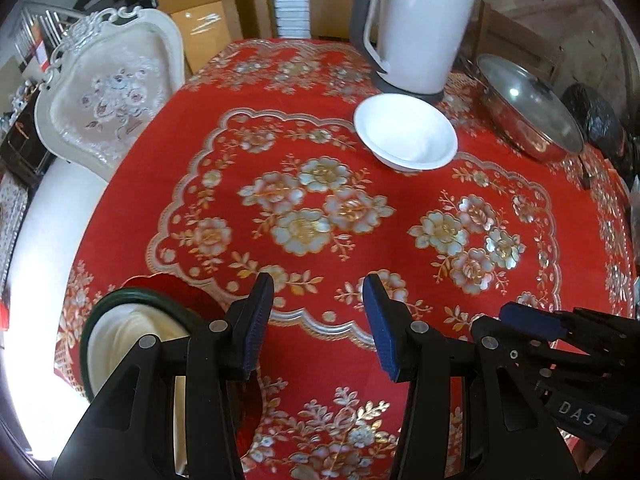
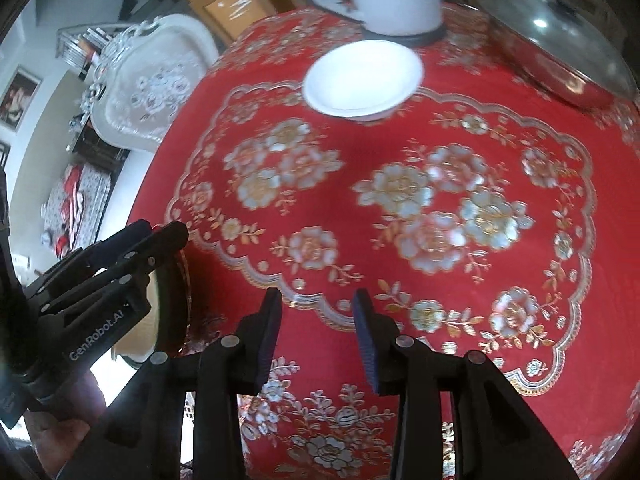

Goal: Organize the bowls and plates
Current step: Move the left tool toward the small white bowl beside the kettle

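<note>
Two grippers are seen above a bench (image 1: 360, 208) draped in a red cloth patterned with silver and gold flowers. In the left wrist view, the left gripper (image 1: 318, 324) is held low in the frame with its jaws apart and only cloth between the blue pads; nothing is gripped. At the lower left of that view, a cream bowl with a dark green rim (image 1: 132, 332) is seen resting on a red scalloped plate (image 1: 168, 284), partly hidden behind the gripper's black frame. The right gripper (image 1: 532, 322) is visible at the lower right edge of the same view. In the right wrist view, the right gripper (image 2: 316, 334) is shown at the bottom centre, its jaws parted and empty over the cloth, while the left gripper (image 2: 132, 240) appears at the lower left of the frame. A white bowl (image 1: 406, 136) is set upright towards the upper centre of both views, just in front of a white electric kettle (image 1: 416, 28) with a grey handle. A steel pan under a glass lid (image 1: 528, 108) is placed to the right of the bowl, at the upper right. An ornate white chair (image 1: 108, 92) is seen beyond the bench edge at the upper left, with cardboard boxes (image 1: 196, 4) behind it.
</note>
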### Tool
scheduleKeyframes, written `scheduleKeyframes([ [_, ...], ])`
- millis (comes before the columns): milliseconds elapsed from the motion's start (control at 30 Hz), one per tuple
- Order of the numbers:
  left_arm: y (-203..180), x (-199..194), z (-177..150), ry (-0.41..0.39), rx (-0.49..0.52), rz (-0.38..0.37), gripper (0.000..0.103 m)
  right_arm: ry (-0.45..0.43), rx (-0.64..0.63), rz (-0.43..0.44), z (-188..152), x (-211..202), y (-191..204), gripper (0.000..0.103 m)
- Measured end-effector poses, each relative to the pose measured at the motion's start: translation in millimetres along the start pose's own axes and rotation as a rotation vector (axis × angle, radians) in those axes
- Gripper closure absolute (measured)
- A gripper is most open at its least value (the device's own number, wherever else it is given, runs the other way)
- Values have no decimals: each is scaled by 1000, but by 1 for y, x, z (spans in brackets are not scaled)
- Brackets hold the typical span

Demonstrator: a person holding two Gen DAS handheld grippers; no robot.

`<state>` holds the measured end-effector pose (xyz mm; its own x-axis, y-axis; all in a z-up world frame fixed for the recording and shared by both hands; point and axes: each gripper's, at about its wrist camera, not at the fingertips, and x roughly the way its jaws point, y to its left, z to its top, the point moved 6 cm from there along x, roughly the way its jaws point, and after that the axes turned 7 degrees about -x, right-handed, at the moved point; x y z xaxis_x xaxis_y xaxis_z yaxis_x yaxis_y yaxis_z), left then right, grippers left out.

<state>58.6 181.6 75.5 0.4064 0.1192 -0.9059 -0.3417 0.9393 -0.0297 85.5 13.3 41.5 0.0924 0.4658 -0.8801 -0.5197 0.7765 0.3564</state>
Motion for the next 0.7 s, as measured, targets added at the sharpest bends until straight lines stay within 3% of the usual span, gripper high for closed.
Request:
scheduleKeyframes([
  [700, -20, 38, 5, 40, 26, 34, 56, -7, 60, -5, -1, -1, -26, 65],
])
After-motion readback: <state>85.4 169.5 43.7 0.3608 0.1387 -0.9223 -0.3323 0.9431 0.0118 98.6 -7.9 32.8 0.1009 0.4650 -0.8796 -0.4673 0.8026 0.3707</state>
